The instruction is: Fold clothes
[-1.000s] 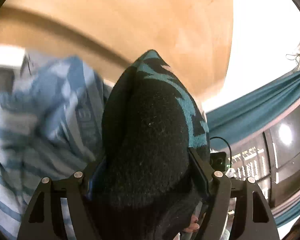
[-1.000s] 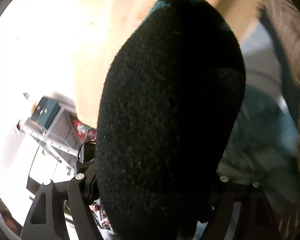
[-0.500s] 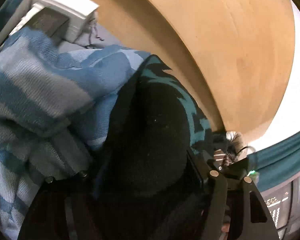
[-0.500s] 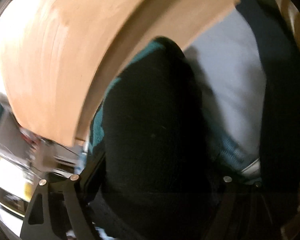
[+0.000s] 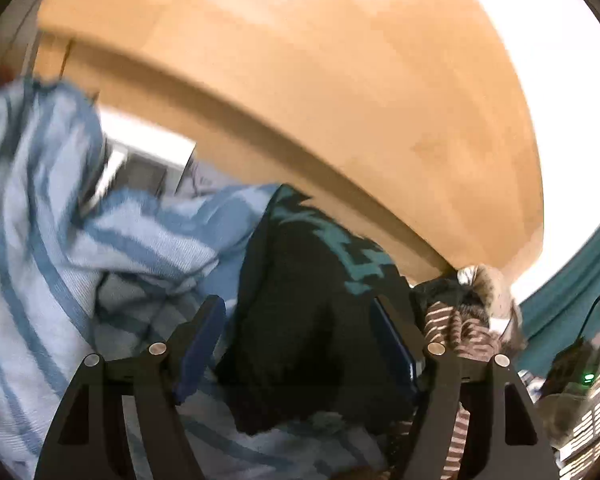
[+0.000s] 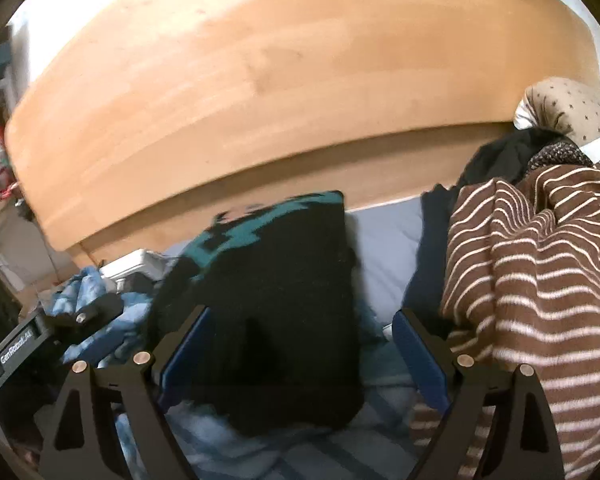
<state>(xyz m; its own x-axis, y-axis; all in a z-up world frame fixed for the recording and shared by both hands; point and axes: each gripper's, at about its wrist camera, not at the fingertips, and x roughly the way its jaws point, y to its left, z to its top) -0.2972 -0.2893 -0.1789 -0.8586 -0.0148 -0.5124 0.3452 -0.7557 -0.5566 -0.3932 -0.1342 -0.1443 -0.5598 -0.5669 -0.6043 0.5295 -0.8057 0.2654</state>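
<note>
I'm setting the folded black-and-teal sweater [image 6: 284,280] on the blue striped blanket [image 5: 52,280]. It lies between the jaws of the left gripper [image 5: 298,308], just widening, and the right gripper [image 6: 302,314], just narrowing. Neither pinches it. Next I need to back out cleanly.

You have a black knit garment [image 6: 276,320] with a teal jagged pattern along its top edge, folded into a thick, compact block. It lies on the blue-and-white striped cloth [image 5: 52,264], beside the brown striped garment [image 6: 540,288].
</note>
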